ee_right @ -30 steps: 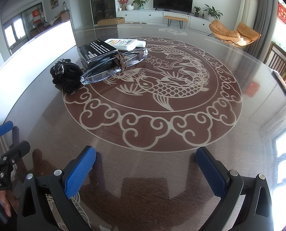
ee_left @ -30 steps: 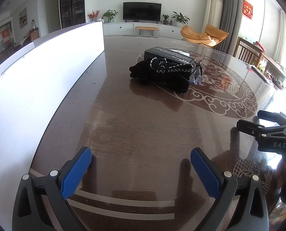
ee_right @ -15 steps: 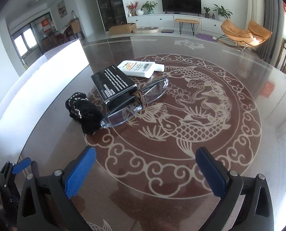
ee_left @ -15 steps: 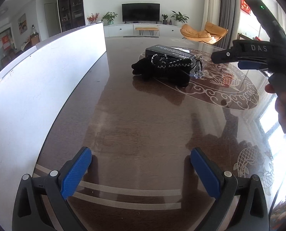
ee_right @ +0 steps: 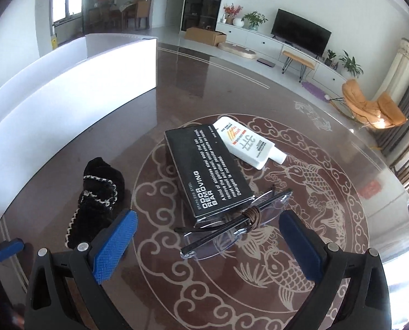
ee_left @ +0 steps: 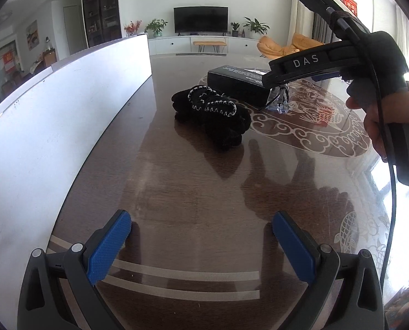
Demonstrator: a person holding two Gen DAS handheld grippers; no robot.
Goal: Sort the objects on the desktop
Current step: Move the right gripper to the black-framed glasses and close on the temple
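Note:
On the dark glass table lie black knitted gloves (ee_right: 98, 192), a black box (ee_right: 207, 173) marked "odor removing bar", a white tube (ee_right: 247, 143) and clear glasses (ee_right: 232, 228) with a brown cord, partly under the box's near end. My right gripper (ee_right: 208, 243) is open and hovers just above the glasses. My left gripper (ee_left: 200, 243) is open and empty over bare table, well short of the gloves (ee_left: 212, 112) and the box (ee_left: 237, 82). The right gripper's body (ee_left: 342, 60) shows at upper right in the left wrist view.
A long white box (ee_left: 53, 115) stands along the table's left side, also in the right wrist view (ee_right: 67, 88). The table (ee_left: 190, 178) has a round fish pattern (ee_right: 300, 192) in its middle. Chairs and a TV cabinet stand beyond the table.
My right gripper has risen and moved forward over the objects, ending above the glasses. My left gripper has crept slightly toward the gloves. Both stay open.

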